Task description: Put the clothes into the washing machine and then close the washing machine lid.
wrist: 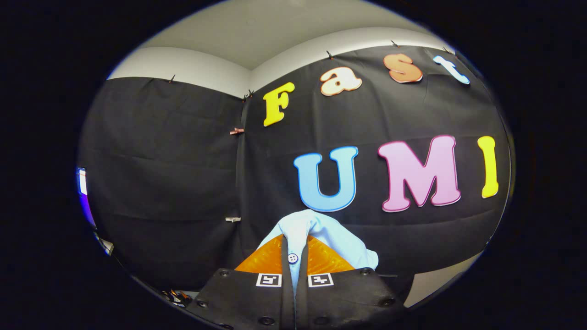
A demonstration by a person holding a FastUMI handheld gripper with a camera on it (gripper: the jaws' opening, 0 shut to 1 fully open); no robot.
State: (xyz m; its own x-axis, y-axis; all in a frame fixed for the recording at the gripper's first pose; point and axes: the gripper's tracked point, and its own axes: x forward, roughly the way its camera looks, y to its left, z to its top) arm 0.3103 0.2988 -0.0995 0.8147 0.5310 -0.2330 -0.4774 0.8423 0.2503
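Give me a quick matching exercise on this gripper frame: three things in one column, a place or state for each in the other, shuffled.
Things:
1. light blue shirt
2. gripper
3. shirt button

Places or states:
A. shut on the cloth, lifted in front of the booth wall
B. pinched between the fingers, bunching up beyond their tips
C. white, sits in the narrow gap between the fingers

Pairs: 1-B, 2-A, 3-C
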